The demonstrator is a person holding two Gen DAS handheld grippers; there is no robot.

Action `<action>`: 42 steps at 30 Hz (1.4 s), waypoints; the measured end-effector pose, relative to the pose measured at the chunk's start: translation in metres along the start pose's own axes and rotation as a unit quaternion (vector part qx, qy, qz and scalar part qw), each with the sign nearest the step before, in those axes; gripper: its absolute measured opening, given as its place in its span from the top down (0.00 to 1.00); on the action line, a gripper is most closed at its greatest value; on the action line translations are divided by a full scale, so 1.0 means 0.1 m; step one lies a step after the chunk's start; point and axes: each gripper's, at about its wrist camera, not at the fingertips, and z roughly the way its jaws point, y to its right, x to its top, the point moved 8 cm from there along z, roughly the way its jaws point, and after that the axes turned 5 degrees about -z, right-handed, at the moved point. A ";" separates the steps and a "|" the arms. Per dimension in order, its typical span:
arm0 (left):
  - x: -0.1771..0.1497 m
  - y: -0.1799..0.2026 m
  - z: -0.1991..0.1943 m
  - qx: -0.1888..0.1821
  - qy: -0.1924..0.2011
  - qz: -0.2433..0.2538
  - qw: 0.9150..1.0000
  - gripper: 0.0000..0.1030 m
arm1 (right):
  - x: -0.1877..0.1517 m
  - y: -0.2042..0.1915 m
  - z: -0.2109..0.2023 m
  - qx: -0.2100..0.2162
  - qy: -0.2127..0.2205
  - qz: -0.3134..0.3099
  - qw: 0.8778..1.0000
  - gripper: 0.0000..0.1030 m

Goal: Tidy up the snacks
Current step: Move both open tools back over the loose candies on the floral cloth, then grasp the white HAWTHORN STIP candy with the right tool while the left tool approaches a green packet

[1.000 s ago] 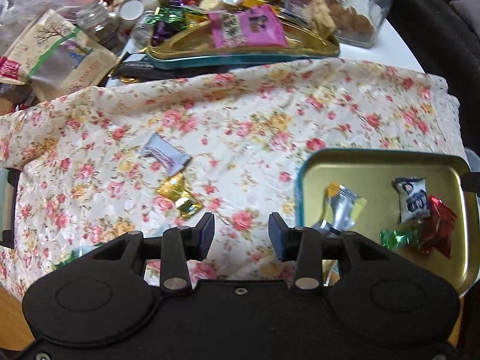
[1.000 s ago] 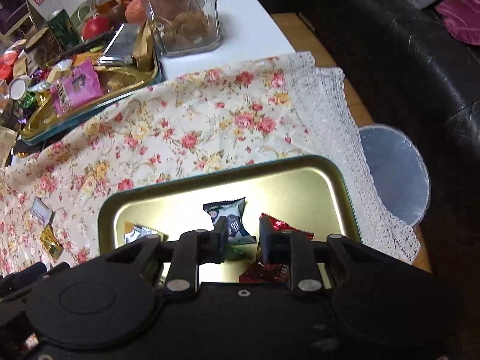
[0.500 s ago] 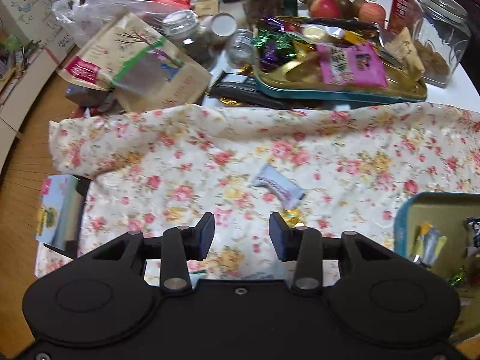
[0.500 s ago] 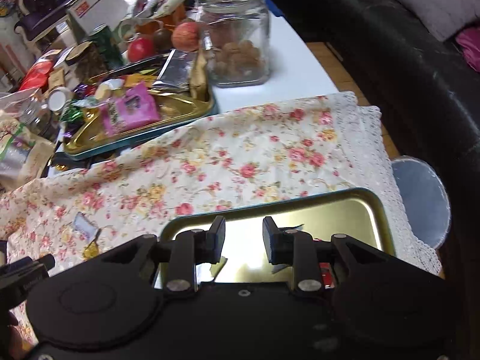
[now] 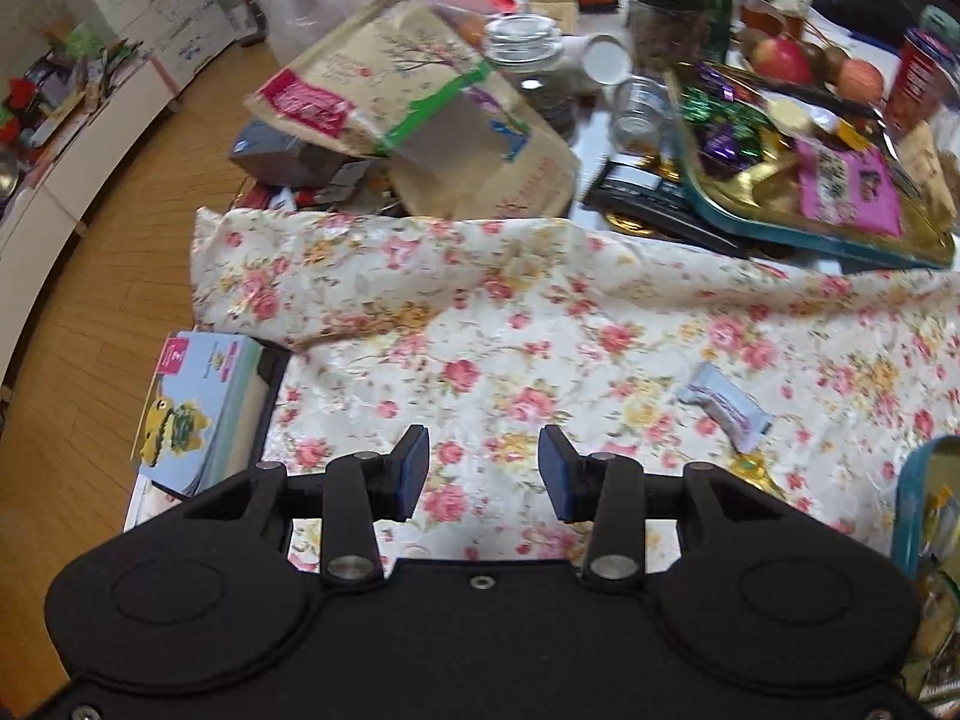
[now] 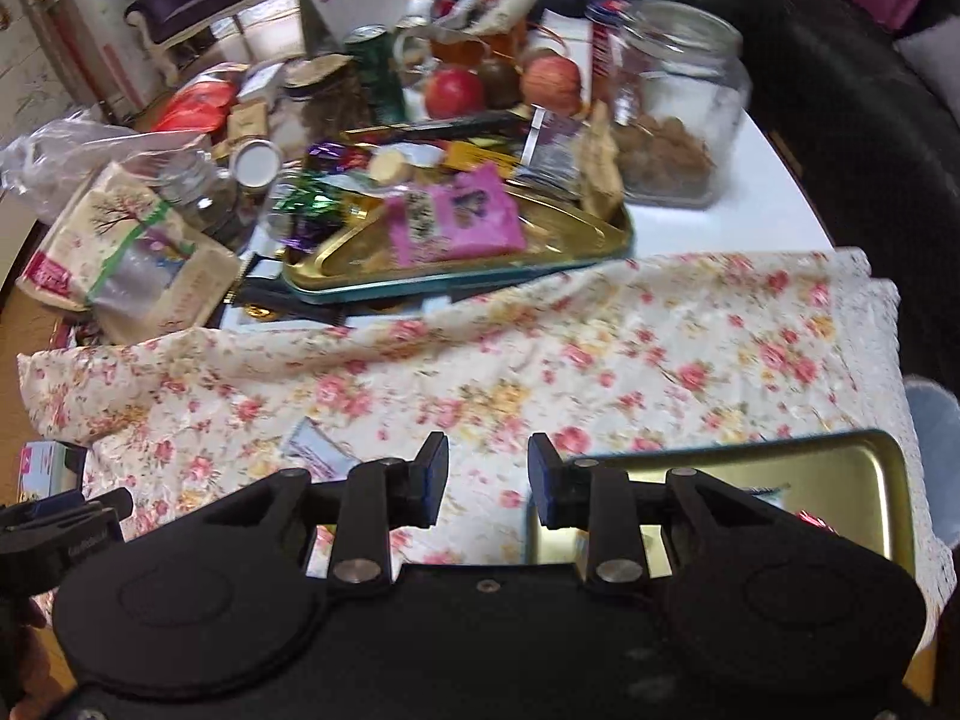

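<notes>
Left gripper (image 5: 483, 473): jaws held apart, nothing between.
Right gripper (image 6: 487, 479): jaws just opening, empty.
Snack (image 5: 726, 407): on cloth (image 5: 510, 324), at two o'clock of left jaws.
Tray (image 6: 840, 468): possibly holding wrappers, blurred.

Blk gripper (image 5: 483, 474), blue pads (image 5: 414, 468).

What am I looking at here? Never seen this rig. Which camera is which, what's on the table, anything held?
No robot: a person holds a two-finger gripper in each hand, each with a fisheye camera looking along its fingers. One picture shows the left gripper, the other the right gripper; both are open and empty, the right's jaws having just been opening. Below lies a floral cloth with a white wrapped snack loose on it and a gold tray nearby. A second, cluttered snack tray sits behind.
</notes>
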 end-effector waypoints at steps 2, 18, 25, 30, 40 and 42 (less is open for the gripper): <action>0.03 -0.12 0.03 -0.007 -0.010 -0.024 1.000 0.51 | 0.02 -0.16 0.04 0.002 0.002 -0.016 1.000 0.70; 0.31 -0.52 -0.20 -0.027 0.041 -0.085 0.995 0.51 | 0.11 -0.95 0.37 0.004 0.084 -0.081 0.993 0.71; 0.38 -0.55 -0.28 -0.012 0.080 -0.067 0.994 0.49 | 0.02 -0.93 0.79 0.026 0.024 -0.012 0.999 0.74; 0.35 -0.57 -0.20 -0.020 0.049 -0.074 0.996 0.49 | -0.10 -0.94 1.11 0.035 -0.027 0.014 0.999 0.79; 0.26 -0.53 -0.11 -0.058 -0.016 -0.088 0.994 0.51 | -0.11 -1.13 1.32 0.061 -0.053 -0.028 0.996 0.79; 0.25 -0.51 -0.12 -0.065 -0.020 -0.085 0.994 0.51 | -0.13 -1.16 1.36 0.054 -0.055 -0.044 0.996 0.78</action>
